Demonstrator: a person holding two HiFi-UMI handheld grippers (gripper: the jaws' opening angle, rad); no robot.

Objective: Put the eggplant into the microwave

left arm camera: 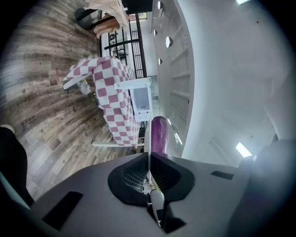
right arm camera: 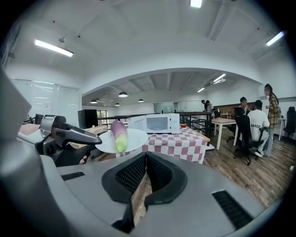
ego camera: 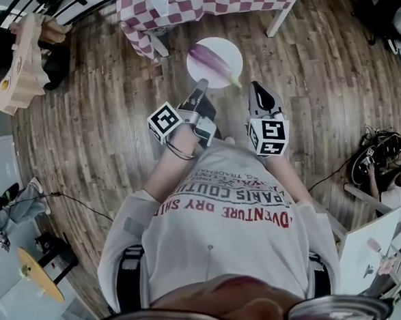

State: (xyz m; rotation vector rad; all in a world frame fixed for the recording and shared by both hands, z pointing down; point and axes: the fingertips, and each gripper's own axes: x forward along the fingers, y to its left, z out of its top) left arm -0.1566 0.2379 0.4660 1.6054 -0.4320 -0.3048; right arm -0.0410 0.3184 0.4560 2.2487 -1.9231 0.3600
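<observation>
from the head view, the left gripper [ego camera: 200, 89] reaches out level ahead of the person's chest, its marker cube [ego camera: 165, 122] nearest the body. its jaws are pinched nearly together on the near rim of a white plate [ego camera: 227, 50]; the left gripper view shows that rim edge-on as a thin white line running straight out from between the pads. the eggplant [ego camera: 213, 60] lies on the plate, slanting across it, purple along its length with a pale green stem end pointing toward the right gripper. no gripper touches the eggplant itself. plate and eggplant hang over the wooden floor [ego camera: 100, 128], just short of the table with the pink-and-white checked cloth [ego camera: 197, 5].

to the right of the plate, the right gripper [ego camera: 259, 91] is tilted a little downward beside the left one, near it but apart. its jaws are drawn together at the tips with nothing between them; only floor shows through the slit lower down.

in the right gripper view the microwave [right arm camera: 158, 123] stands on the checked table beyond the plate, its door closed. farther right, several people [right arm camera: 252, 122] sit or stand round another table.
</observation>
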